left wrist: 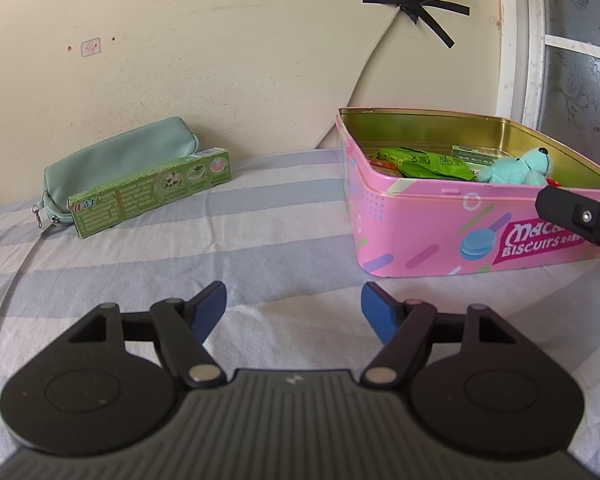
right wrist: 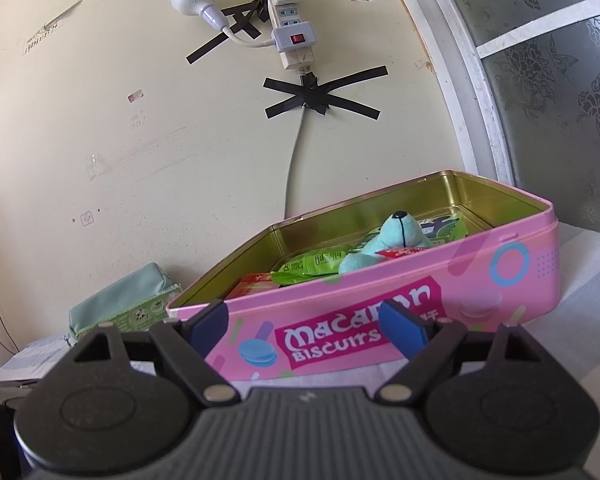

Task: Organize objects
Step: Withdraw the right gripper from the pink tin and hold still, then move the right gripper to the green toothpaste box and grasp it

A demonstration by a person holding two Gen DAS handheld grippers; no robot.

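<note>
A pink biscuit tin (left wrist: pixel 420 216) stands open on the striped sheet, holding green packets (left wrist: pixel 432 164) and a mint plush toy (left wrist: pixel 520 166). To its left lie a green toothpaste box (left wrist: pixel 148 194) and, behind it, a mint pencil pouch (left wrist: pixel 116 158) against the wall. My left gripper (left wrist: pixel 294 306) hovers open over bare sheet, short of both, nothing between its fingers. My right gripper (right wrist: pixel 304 330) is open just in front of the tin's (right wrist: pixel 380 312) long side; the plush toy (right wrist: pixel 384 246) and packets (right wrist: pixel 316 266) show inside. The pouch (right wrist: pixel 120 300) and box (right wrist: pixel 148 312) sit far left.
The wall (left wrist: pixel 220 60) rises right behind the objects, with a taped cable (left wrist: pixel 412 4) and a power strip (right wrist: pixel 292 24). A window frame (left wrist: pixel 520 40) stands at the right. The striped sheet (left wrist: pixel 260 240) lies bare between the box and the tin.
</note>
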